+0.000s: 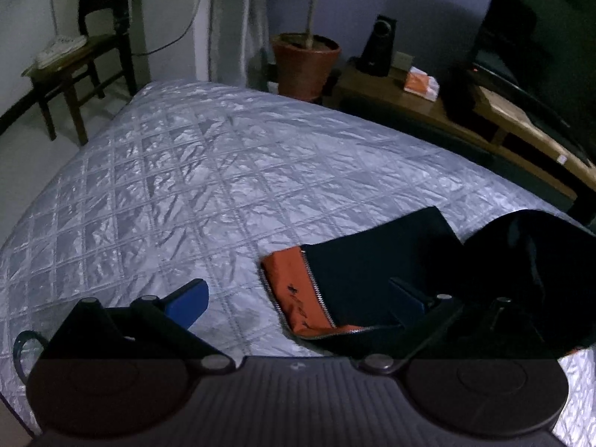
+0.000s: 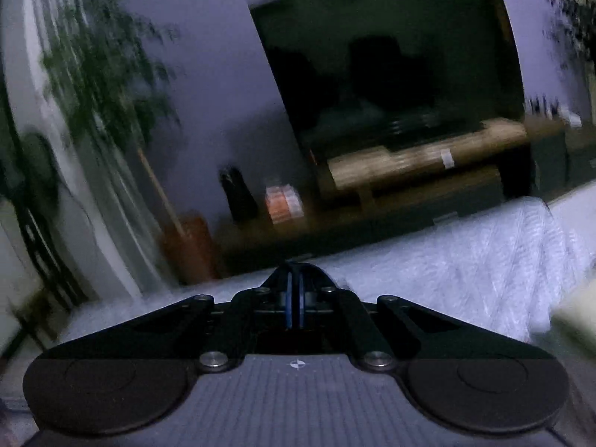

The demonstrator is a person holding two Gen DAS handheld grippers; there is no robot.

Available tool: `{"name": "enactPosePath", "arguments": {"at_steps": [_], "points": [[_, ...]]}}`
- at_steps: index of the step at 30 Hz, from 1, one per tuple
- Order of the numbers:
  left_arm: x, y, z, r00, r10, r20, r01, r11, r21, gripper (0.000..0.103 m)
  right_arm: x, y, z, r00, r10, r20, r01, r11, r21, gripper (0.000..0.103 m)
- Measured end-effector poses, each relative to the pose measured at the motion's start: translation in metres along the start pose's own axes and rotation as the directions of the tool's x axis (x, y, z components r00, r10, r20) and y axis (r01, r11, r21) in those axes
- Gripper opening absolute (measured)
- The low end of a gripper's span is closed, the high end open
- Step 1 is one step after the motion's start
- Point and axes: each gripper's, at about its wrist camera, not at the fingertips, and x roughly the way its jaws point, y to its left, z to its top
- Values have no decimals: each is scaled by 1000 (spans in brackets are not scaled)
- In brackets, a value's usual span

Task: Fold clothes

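Open quilted bed [image 1: 178, 171] leftward, dark garment [image 1: 372, 279] bunched right, plant pot [image 1: 303, 61] beyond.

Glossy quilted bedspread [image 1: 186, 171]; matt dark cloth jacket [image 1: 372, 279].

— What sort of place was it?
— A home, a bedroom: a bed [image 1: 186, 171] under a quilted silver cover, a big television [image 2: 391, 63] on a low wooden stand [image 2: 428, 156]
— Anything else?
— A potted plant [image 1: 303, 61] and a wooden chair [image 1: 85, 56] by the wall
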Motion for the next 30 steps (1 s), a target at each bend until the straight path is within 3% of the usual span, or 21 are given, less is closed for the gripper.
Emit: {"name": "enactPosePath", "arguments": {"at_steps": [4,8,13,17,19,23,26,27,28,30], "points": [[0,10,5,1000,7,1,-7,999,-41,101,-3,32,31,997,40,63,-31,990,-139,4],[-1,16,8,1000,11,4,-11,998,-63,101,-19,50,38,989,114,91,-103,988,-113,4],[1,23,8,1000,21,-1,-21,997,-72,101,-59,77,53,972,134,193,-95,976,-195,4],[2,30,9,1000,18,-12,-19,995,-96,101,-105,72,56,961,111,254,-58,976,-209,4],[1,28,8,1000,14,-10,-14,996,-87,101,-125,62,47,964,98,245,-53,982,-183,4],[-2,23,6,1000,4,-5,-5,998,-67,101,-158,57,10,979,80,186,-39,976,-216,4],[-1,21,6,1000,4,-6,-4,998,-65,101,-167,66,-29,988,132,84,-113,974,-196,4],[-1,21,6,1000,6,-7,-6,998,-65,101,-162,74,-47,987,159,-2,-156,967,-204,4],[-1,21,6,1000,7,-7,-8,998,-67,101,-158,82,-65,979,184,-89,-199,958,-208,5],[0,21,7,1000,9,-9,-9,997,-72,101,-148,97,-100,939,228,-259,-284,937,-204,6]]}}
